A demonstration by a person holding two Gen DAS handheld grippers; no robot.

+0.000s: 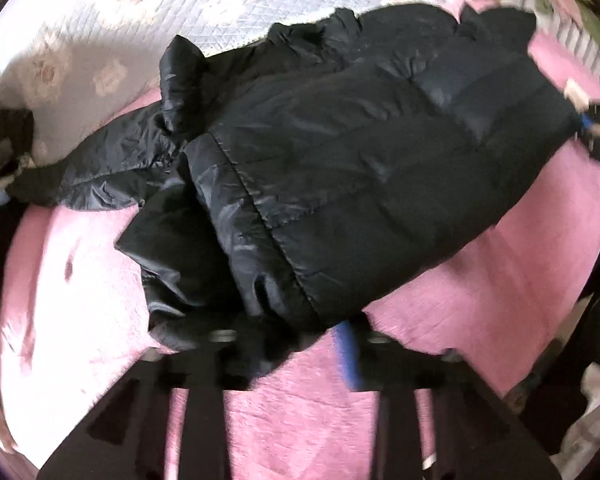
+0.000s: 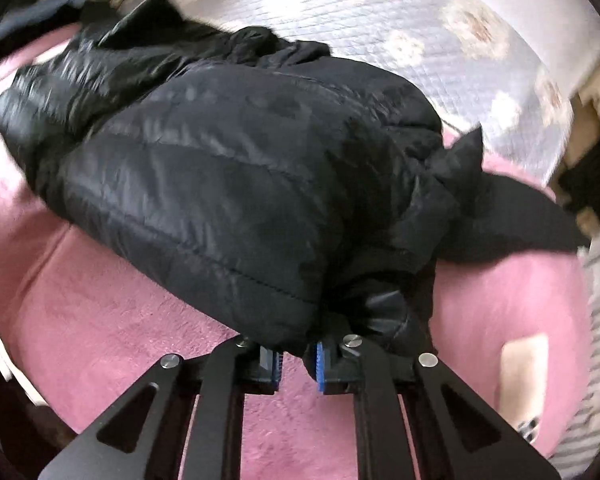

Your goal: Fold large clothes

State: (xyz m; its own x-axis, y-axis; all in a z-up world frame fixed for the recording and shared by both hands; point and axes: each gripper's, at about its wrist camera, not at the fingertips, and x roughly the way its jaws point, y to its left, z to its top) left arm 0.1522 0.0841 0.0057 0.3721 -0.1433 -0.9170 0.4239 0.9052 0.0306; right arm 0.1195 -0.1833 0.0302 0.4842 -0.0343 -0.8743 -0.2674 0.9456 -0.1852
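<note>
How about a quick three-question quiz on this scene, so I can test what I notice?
1. True or false: the black jacket lies on a pink blanket.
2. What is the right gripper closed on? A) a fold at the jacket's edge; B) a pillow; C) nothing at all.
3. Short answer: which has its jaws wider apart, the left gripper or the right one?

Key: 1 true; 2 A; 3 the left.
</note>
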